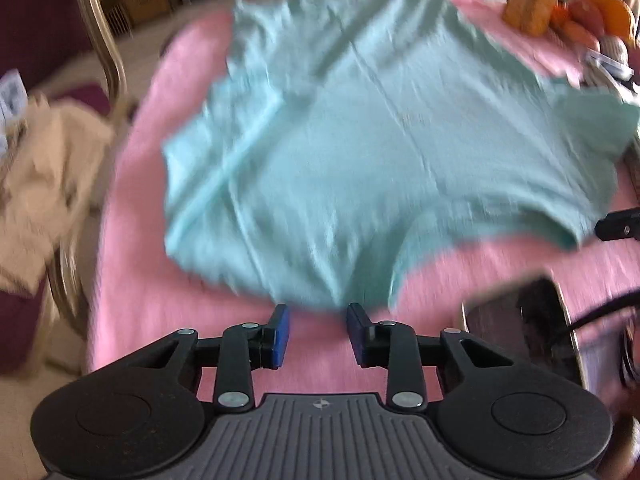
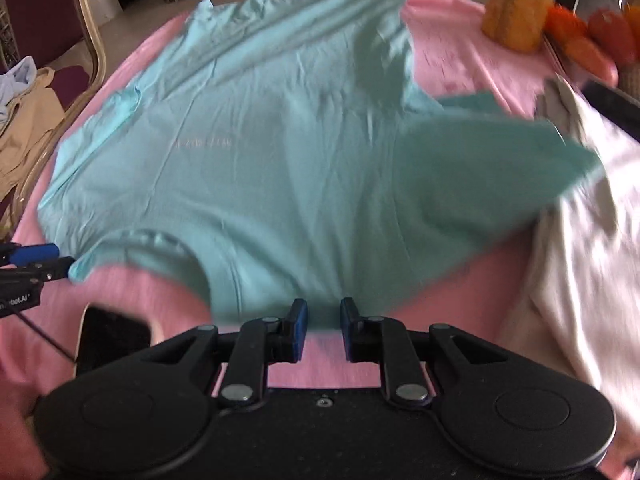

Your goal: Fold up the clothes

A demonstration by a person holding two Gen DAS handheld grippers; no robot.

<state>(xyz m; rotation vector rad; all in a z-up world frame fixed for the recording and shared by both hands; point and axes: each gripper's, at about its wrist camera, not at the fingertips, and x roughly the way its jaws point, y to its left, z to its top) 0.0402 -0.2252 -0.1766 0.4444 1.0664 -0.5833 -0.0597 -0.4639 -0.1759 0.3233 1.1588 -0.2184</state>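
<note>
Blue-padded fingers of the left gripper (image 1: 317,334) stand apart just before the near edge of a light turquoise T-shirt (image 1: 360,152), with pink cloth showing between them and nothing held. The right gripper (image 2: 323,330) is the same: its two fingers are separated, the shirt's shoulder edge just in front of them, and only the pink cover (image 2: 472,64) is seen in the gap.

The T-shirt lies spread flat on the pink cover, with its neckline toward the grippers and its hem at the far side. The left wrist view is blurred, but it shows a chair with a curved golden frame (image 1: 100,40) beside the table and a beige garment (image 1: 48,168) heaped on it. Only the right wrist view shows a whitish garment (image 2: 580,240) lying at the right of the shirt, partly under the raised sleeve. This view also catches the left gripper from the side, its tips touching the neckline corner. Both views show orange objects (image 2: 516,8) at the far right corner, too unclear to name.
</note>
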